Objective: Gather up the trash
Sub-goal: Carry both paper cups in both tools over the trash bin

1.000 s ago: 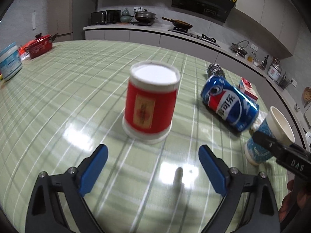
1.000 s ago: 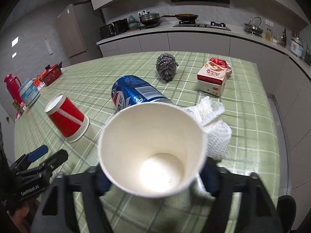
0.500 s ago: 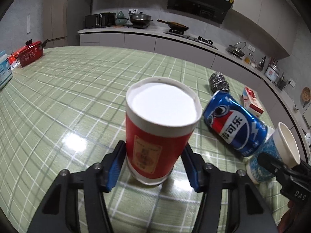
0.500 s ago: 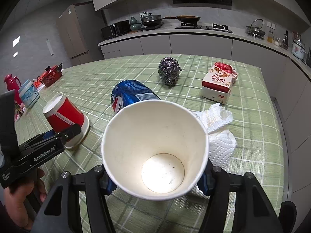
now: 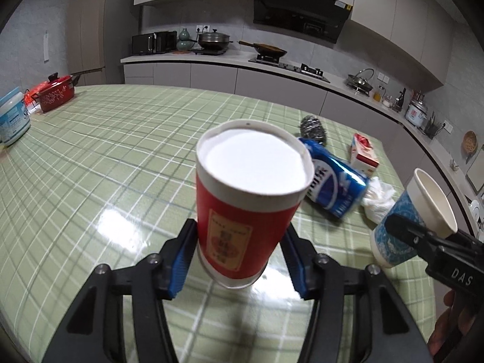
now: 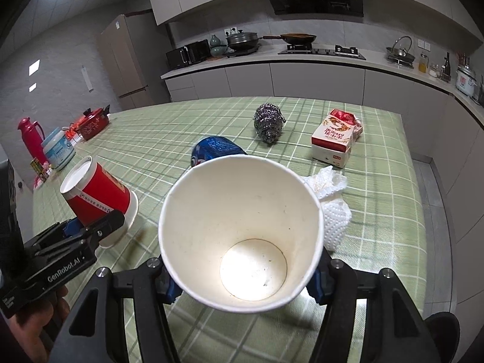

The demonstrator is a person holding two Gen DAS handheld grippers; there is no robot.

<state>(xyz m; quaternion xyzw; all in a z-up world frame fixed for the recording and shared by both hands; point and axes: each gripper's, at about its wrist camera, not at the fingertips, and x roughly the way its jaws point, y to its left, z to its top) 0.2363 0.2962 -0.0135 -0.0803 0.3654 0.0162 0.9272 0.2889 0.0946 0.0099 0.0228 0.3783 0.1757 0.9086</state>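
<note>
An upside-down red paper cup (image 5: 248, 220) hangs a little above the green checked table (image 5: 106, 166), with my left gripper (image 5: 240, 251) shut on its sides. My right gripper (image 6: 243, 284) is shut on a blue paper cup (image 6: 242, 227), held upright and empty, its white inside facing the camera. The right wrist view shows the red cup (image 6: 96, 193) at the left in the left gripper (image 6: 90, 230). The blue cup (image 5: 402, 227) is at the right in the left wrist view. On the table lie a blue soda can (image 5: 335, 187) on its side and a crumpled white paper towel (image 5: 378, 199).
A red-and-white carton (image 6: 335, 139) and a steel scourer (image 6: 269, 122) sit farther back on the table. At the far left stand a red pot (image 5: 56, 95), a white tub (image 5: 12, 118) and a red flask (image 6: 30, 139). Kitchen counters run behind.
My left gripper moved in around the red cup, closed on it and lifted it off the table. My right gripper rose slightly with the blue cup.
</note>
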